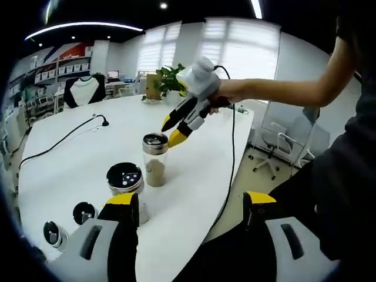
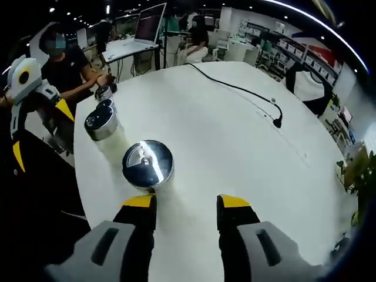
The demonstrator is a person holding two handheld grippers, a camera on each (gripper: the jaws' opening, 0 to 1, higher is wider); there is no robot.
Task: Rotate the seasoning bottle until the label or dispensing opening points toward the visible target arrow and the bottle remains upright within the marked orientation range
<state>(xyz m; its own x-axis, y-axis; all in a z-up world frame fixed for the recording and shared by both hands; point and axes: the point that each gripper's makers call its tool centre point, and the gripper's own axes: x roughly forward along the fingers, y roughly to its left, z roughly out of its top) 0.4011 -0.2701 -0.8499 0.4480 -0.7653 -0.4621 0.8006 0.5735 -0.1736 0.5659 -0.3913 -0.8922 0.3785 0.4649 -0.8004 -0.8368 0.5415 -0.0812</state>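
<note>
Fingers of the right gripper (image 2: 187, 212) stand apart and hold nothing, their yellow tips hanging just short of the bottle (image 2: 147, 164), whose shiny cap sits ahead of the left tip. In the left gripper view the same gripper (image 1: 175, 130) hangs above and slightly beyond the bottle (image 1: 155, 160), tips angled down toward its cap. The left gripper (image 1: 191, 202) is also spread wide and empty, low at the near edge of the table (image 1: 194, 158).

The bottle stands upright on the white table, brown seasoning filling its lower part. A second jar (image 1: 125, 178) with a dotted lid stands just beside it, nearer the left gripper, and two small dark-lidded jars (image 1: 85, 212) sit farther along that edge. No target arrow or range marking can be made out in either view.

Procedure, as judged from this state:
1. Centre the right jaws on the cap or upper body before closing; they currently sit off to one side.
2. Close with light, even pressure so the bottle does not tip.
3. Turn about the vertical axis only, keeping the base flat.
4. Avoid the neighbouring jar during the turn.
5. Keep the black cable (image 2: 247, 94) clear.
</note>
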